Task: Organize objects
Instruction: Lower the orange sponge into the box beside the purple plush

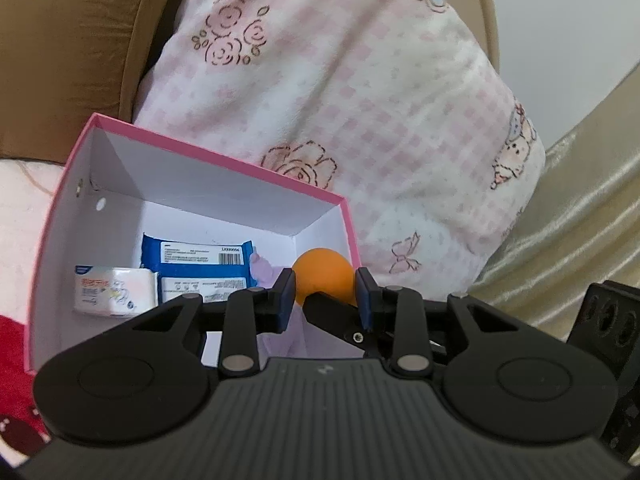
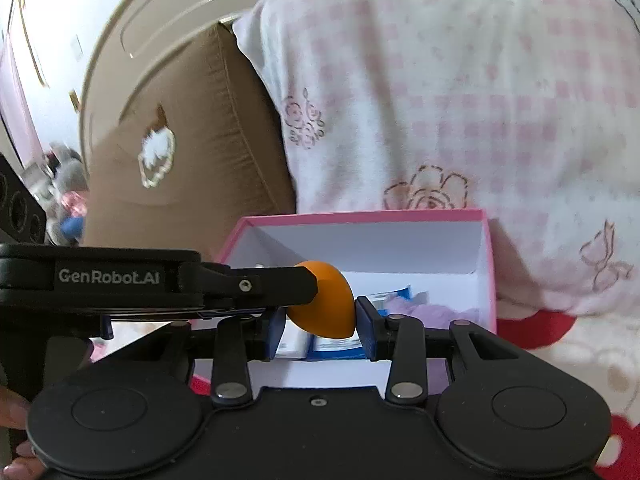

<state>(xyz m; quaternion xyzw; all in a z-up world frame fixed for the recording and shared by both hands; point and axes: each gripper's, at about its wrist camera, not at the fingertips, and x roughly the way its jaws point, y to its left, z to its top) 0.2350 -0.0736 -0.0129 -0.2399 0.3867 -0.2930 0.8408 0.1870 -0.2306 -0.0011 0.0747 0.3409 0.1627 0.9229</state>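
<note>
An orange teardrop sponge (image 1: 324,276) (image 2: 328,312) hangs over the right end of an open pink box (image 1: 224,156) (image 2: 360,216) with a white inside. My left gripper (image 1: 326,296) is shut on it, a blue pad on either side. My right gripper (image 2: 320,320) also has its pads against the sponge's fat end. One black finger (image 1: 332,312) of the right gripper crosses in front of the sponge, and the left gripper's finger (image 2: 272,284) reaches in from the left. Inside the box lie a blue wipes packet (image 1: 196,260), a white tissue pack (image 1: 116,290) and a lilac cloth (image 1: 264,272).
A pink-checked pillow (image 1: 360,100) (image 2: 460,100) leans right behind the box, with a brown cushion (image 1: 68,40) (image 2: 180,160) to its left. The box rests on a pink and red blanket (image 2: 560,360). Shiny beige fabric (image 1: 580,220) lies at the right. A person's fingers (image 2: 16,408) show at the lower left.
</note>
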